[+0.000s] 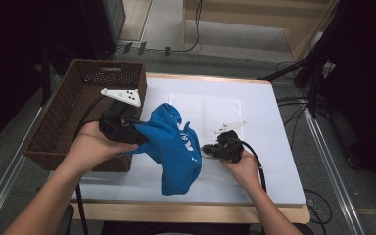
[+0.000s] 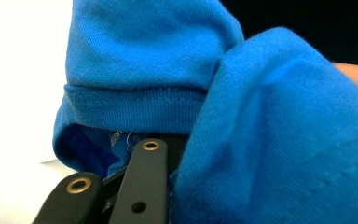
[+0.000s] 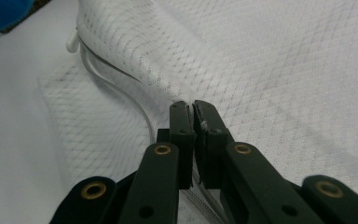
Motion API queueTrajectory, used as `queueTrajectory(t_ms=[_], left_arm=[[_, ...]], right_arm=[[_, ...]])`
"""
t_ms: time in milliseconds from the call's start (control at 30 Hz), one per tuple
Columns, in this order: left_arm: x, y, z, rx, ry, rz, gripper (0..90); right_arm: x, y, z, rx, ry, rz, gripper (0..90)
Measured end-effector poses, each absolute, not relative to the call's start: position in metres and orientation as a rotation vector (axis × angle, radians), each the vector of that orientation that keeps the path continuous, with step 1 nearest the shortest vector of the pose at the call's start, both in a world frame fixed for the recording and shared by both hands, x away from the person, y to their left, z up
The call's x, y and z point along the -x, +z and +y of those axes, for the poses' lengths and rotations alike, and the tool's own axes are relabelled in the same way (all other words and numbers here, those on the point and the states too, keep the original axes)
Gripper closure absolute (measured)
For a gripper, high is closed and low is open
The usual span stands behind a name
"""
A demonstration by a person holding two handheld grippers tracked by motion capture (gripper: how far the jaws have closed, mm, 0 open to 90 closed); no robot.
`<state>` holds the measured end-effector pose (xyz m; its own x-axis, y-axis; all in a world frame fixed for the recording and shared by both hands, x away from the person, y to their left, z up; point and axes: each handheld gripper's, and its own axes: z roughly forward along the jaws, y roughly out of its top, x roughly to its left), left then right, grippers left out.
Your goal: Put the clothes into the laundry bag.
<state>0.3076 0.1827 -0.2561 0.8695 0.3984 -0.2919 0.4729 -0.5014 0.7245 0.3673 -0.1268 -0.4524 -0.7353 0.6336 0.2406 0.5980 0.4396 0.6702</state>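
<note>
White board (image 1: 274, 147) covers most of the table, with a dim floor and cables beyond it and a brown wicker basket (image 1: 58, 122) hard against its left edge. Your left gripper (image 1: 144, 137) holds a bunch of the blue shirt (image 1: 176, 152) lifted off the board, its jaws pinched on folded cloth near the ribbed hem (image 2: 135, 109). That shirt is soft, light and limp, so it sags and drapes wherever unsupported; a seam or hem gives you a surer hold than loose fabric. Your right gripper (image 3: 193, 109) has its jaws nearly together on the edge of the white mesh bag (image 3: 284, 70), which lies flat just right of the shirt. Thin and slack, the mesh likely slips easily. You have open room toward the board's right and far sides.
</note>
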Motion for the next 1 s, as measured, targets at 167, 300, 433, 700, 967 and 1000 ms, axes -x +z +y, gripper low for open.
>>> queueTrajectory(t_ms=[167, 300, 433, 700, 967, 1000], left_arm=[[-0.305, -0.256, 0.183, -2.154, -0.108, 0.620, 74.7], [-0.304, -0.257, 0.182, -2.153, -0.112, 0.618, 74.6], [-0.303, -0.262, 0.179, -2.160, -0.116, 0.616, 74.7], [-0.300, -0.280, 0.168, -2.156, -0.151, 0.618, 74.8], [-0.298, -0.300, 0.152, -2.162, -0.137, 0.625, 74.9], [-0.298, -0.302, 0.151, -2.159, -0.142, 0.631, 74.9]], right_arm=[[-0.364, -0.445, -0.130, -1.116, 1.240, 2.605, 89.1], [-0.362, -0.440, -0.133, -1.102, 1.244, 2.599, 90.0], [-0.361, -0.432, -0.137, -1.095, 1.275, 2.575, 90.0], [-0.363, -0.419, -0.139, -1.090, 1.310, 2.552, 90.0], [-0.363, -0.410, -0.144, -1.111, 1.334, 2.535, 90.0], [-0.362, -0.409, -0.145, -1.107, 1.339, 2.531, 90.0]])
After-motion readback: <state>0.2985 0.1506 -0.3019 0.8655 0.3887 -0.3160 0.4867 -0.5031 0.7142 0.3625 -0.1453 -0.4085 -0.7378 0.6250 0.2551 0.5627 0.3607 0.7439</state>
